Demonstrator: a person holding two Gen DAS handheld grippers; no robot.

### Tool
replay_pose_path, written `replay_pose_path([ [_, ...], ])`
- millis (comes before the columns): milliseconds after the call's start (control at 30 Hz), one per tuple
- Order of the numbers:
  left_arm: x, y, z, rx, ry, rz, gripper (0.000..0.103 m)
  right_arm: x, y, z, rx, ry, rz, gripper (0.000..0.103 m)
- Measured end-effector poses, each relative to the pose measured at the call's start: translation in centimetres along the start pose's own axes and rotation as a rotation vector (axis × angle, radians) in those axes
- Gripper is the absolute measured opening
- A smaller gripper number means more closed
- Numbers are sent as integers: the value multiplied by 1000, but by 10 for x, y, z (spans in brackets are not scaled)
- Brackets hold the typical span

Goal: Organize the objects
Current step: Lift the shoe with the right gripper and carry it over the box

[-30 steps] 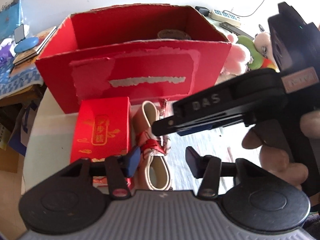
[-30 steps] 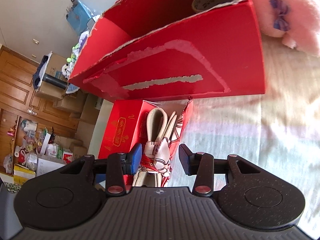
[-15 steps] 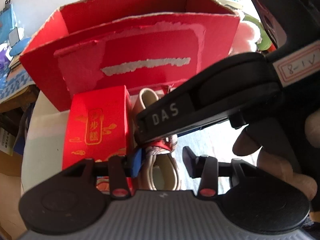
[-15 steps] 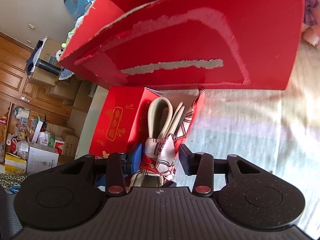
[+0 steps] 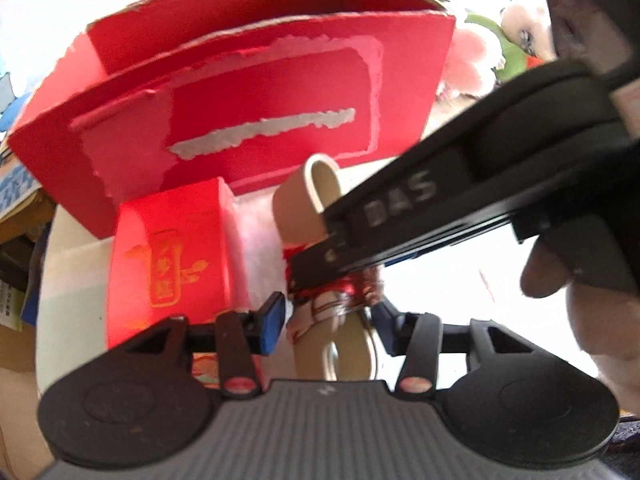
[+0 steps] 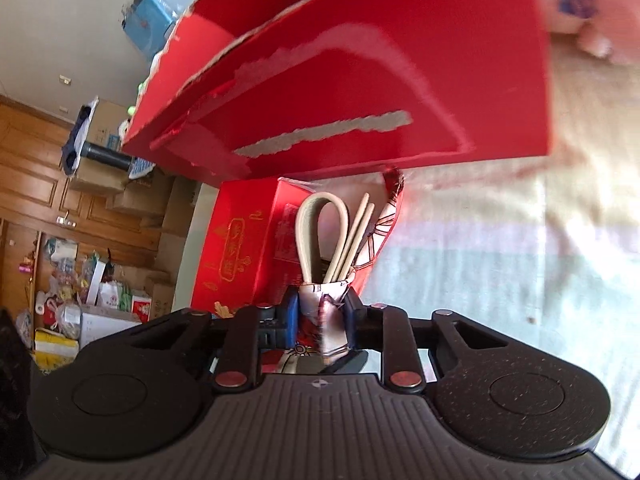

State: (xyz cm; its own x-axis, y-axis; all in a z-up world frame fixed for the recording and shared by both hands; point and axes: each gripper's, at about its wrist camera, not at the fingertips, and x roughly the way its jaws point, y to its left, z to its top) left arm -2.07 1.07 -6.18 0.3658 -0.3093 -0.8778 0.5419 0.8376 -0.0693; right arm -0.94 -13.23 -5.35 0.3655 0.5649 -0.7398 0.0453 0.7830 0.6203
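Cluttered room, cloth-covered desk (image 6: 500,248). Strap bundle (image 6: 324,240) is pinched at its scarf wrap by closing right gripper (image 6: 321,316) jaws; long axis points at big red box (image 6: 360,80). Left gripper (image 5: 328,318) jaws, opening, straddle it untouched.

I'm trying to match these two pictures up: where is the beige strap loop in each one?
Left wrist view: the beige strap loop stands just above centre, partly behind the right claw crossing from the right.
Right wrist view: the loop rises at centre, just above the closing right claw, whose pads pinch the patterned scarf tied round it.
Shared landmark: the small red box, left of the loop.
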Motion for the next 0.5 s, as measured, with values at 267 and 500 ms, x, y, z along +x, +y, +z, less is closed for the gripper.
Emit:
replay_pose_path([
  [267,-15,-30,19,117,-56,-117,44,-50,-11,-10,30,-124,-55,22],
  [500,-50,-54,54,217,-176,-221,44,-105,-6,-10,51,-297,-93,23],
])
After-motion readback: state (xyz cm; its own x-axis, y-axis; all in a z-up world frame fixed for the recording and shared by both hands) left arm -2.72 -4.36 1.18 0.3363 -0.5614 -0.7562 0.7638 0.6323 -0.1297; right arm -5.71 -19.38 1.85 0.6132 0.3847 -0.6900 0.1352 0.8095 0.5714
